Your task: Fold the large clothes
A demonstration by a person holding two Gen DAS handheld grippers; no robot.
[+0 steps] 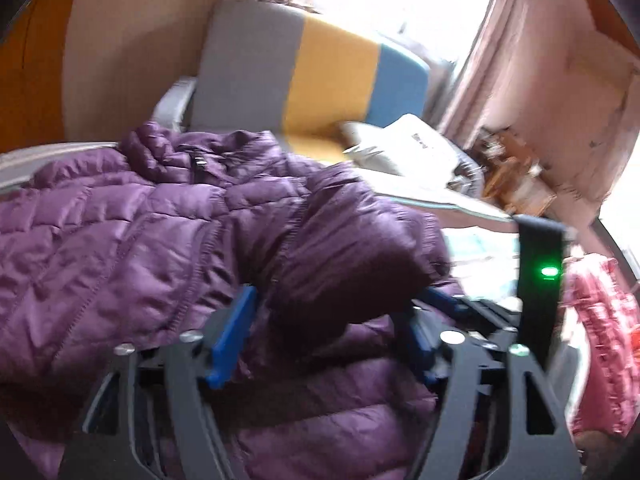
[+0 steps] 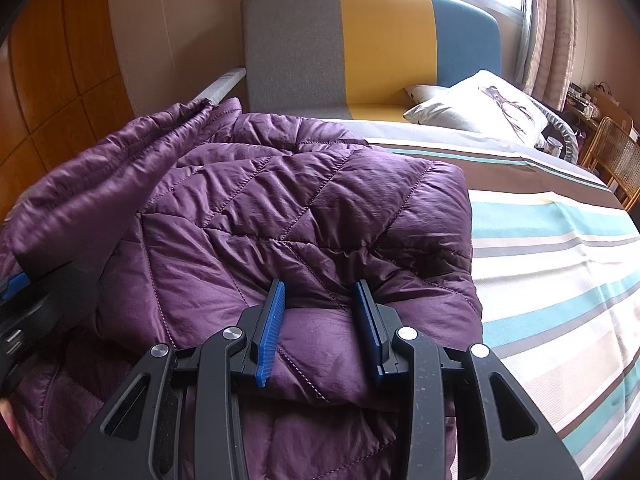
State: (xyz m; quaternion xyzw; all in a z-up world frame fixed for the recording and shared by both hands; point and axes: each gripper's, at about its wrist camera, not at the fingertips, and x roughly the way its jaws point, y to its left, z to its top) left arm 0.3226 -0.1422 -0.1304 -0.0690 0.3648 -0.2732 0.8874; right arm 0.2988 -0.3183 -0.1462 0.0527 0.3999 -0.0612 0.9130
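A bed (image 2: 560, 248) with a striped cover in cream, teal and brown stretches out ahead and to the right of the right gripper (image 2: 320, 308), ending at a grey, yellow and blue headboard (image 2: 372, 40) far beyond its tips; a purple quilted jacket (image 2: 260, 216) lies across the bed directly under and ahead of both tools, taking up the left half of the cover. The fold looks partway done, as far as I can judge; one panel already lies doubled over the body with a straight edge to the right of the right gripper, while to its far left a sleeve or side flap stands raised and loose, so at least one more fold and some flattening seem left. The fabric is puffy and slick, with diagonal stitching and many small creases; it bulges rather than lying flat, and will likely spring back. The right gripper has its blue pads spread, pressed down on the cloth with a hump of it between them, not pinched; the left gripper (image 1: 340, 312) is blurred, its pads apart around a thick dark roll of the jacket (image 1: 160, 220), though whether it truly grips I cannot tell. A white pillow (image 2: 480, 108) rests well beyond the right gripper, near the headboard.
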